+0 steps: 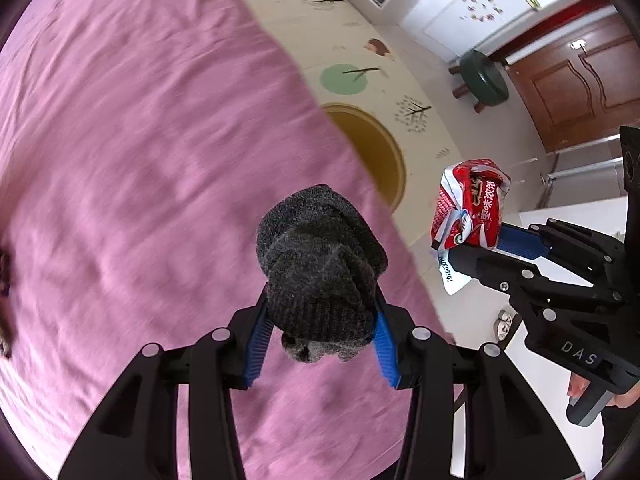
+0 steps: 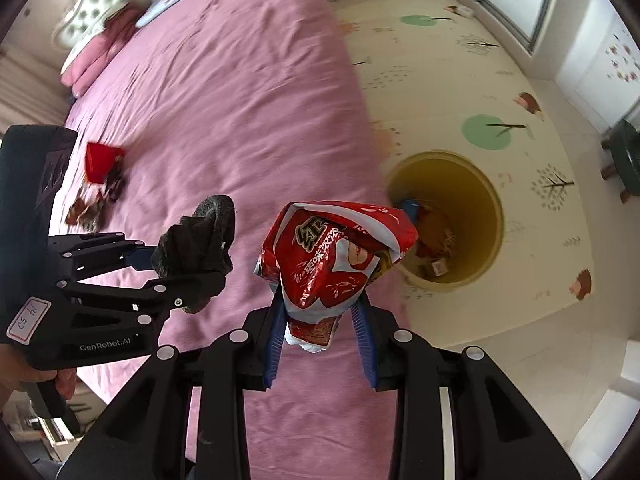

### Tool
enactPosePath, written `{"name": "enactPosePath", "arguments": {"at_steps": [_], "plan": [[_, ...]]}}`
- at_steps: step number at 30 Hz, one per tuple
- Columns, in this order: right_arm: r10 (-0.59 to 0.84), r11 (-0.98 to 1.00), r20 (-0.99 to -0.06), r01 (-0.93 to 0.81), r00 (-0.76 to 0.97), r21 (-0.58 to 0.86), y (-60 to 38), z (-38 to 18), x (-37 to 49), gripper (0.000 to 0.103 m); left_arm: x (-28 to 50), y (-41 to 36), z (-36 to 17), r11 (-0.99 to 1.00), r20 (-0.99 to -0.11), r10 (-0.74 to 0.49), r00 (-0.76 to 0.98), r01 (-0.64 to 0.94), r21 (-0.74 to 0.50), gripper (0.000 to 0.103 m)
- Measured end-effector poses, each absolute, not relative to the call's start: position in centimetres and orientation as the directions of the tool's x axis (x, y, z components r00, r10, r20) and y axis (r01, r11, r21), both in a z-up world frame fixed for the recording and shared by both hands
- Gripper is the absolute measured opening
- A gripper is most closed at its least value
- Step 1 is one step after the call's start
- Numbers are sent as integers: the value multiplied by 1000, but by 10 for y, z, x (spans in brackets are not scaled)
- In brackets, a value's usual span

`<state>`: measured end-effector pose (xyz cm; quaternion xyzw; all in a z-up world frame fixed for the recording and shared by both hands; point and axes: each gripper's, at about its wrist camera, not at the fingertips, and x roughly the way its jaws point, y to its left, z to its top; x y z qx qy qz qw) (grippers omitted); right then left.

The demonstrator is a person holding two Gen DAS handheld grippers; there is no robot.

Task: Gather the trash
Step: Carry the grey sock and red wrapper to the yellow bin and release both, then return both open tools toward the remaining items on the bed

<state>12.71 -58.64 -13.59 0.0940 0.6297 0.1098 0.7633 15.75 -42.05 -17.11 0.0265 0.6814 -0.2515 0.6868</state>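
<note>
Left tongs (image 1: 320, 320) clenched on a rolled dark-grey knitted sock (image 1: 320, 272); right tongs (image 2: 320, 332) clenched on a crumpled red foil snack wrapper (image 2: 332, 256), both above the pink bed (image 2: 224, 120). Recommended: bring each squarely over the round yellow bin (image 2: 494, 216) on the floor beside the bed before letting go.

A crumpled red and white snack wrapper (image 2: 336, 264) and a balled dark grey knit sock (image 1: 320, 276) hang above the pink bed (image 2: 224, 120), more red litter (image 2: 100, 176) lies on it, and the yellow bin (image 2: 448, 216) on the floor holds scraps.
</note>
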Motion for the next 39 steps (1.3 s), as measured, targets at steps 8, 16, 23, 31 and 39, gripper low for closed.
{"name": "enactPosePath", "arguments": {"at_steps": [8,16,23,31,39], "plan": [[257,961,-939,46,229,274,-650,-136,138,32,177,-487,-177,828,-948,-309,-73,471,-306,45],[229,960,-941,104,251,261,-691,-135,160,32,208,-532,-179,781,-929,-355,-105,514,-356,45],[167,972,-948,113,272,204,-712,-128,181,43,230,-560,-170,754,-917,-390,-79,545,-368,82],[132,967,-943,169,304,190,-731,-117,184,50,240,-553,-157,763,-917,-398,-28,544,-348,97],[170,968,-938,130,301,217,-702,-106,186,54,230,-516,-151,784,-921,-390,-12,520,-339,97]]}}
